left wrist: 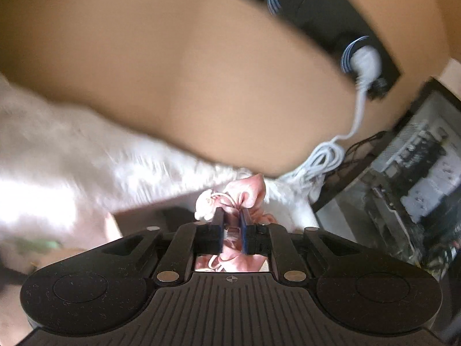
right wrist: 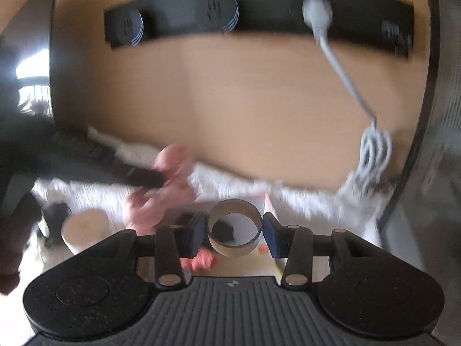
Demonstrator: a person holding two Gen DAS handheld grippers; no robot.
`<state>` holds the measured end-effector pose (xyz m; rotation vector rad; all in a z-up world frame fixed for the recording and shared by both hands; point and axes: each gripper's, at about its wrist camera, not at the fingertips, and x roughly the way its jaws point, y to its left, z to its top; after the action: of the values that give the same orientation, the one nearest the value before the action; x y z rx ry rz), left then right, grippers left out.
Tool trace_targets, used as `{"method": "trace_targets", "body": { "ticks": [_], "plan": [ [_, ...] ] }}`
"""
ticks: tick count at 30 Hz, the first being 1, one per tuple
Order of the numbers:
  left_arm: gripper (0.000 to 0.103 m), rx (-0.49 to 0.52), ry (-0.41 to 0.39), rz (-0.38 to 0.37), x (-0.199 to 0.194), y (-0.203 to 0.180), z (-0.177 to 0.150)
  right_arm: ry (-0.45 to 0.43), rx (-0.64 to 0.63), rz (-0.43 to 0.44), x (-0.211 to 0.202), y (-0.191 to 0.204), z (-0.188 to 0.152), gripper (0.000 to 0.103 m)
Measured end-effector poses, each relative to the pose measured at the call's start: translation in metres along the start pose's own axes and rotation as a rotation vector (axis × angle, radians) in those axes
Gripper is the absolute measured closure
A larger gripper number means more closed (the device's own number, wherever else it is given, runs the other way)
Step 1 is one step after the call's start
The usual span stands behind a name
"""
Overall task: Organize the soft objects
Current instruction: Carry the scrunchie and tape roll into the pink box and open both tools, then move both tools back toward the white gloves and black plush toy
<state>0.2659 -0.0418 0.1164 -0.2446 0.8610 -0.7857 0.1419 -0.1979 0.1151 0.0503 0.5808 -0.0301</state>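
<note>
My left gripper (left wrist: 231, 216) is shut on a pink soft fabric item (left wrist: 247, 194) with thin white strings, held above the white fluffy cover (left wrist: 86, 155). The same pink item (right wrist: 170, 184) shows blurred in the right wrist view, with the dark left gripper (right wrist: 149, 180) on it. My right gripper (right wrist: 233, 226) is open, its blue pads on either side of a cardboard tape ring (right wrist: 234, 230) without touching it. A small orange-pink soft thing (right wrist: 201, 261) lies just below the ring, partly hidden.
A tan wooden headboard (right wrist: 230, 101) fills the back, with a black socket strip (right wrist: 259, 8) and a white plug and coiled cable (right wrist: 374, 150). A white cup (right wrist: 83, 227) and a dark small object (right wrist: 54, 216) stand at left. A dark-framed shelf (left wrist: 417, 173) is at right.
</note>
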Motion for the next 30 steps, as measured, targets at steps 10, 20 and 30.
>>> {"method": "trace_targets", "body": {
  "ticks": [10, 20, 30],
  "plan": [
    [0.086, 0.074, 0.090, 0.281, 0.054, 0.001, -0.011, 0.136, 0.009, 0.028, 0.055, 0.003, -0.030, 0.059],
    [0.086, 0.158, -0.074, 0.471, -0.044, -0.009, -0.032, 0.181, 0.094, 0.011, 0.062, -0.016, -0.025, 0.024],
    [0.086, 0.073, -0.151, 0.534, -0.138, 0.033, -0.062, 0.059, -0.027, 0.057, 0.018, 0.051, 0.023, 0.020]
  ]
}}
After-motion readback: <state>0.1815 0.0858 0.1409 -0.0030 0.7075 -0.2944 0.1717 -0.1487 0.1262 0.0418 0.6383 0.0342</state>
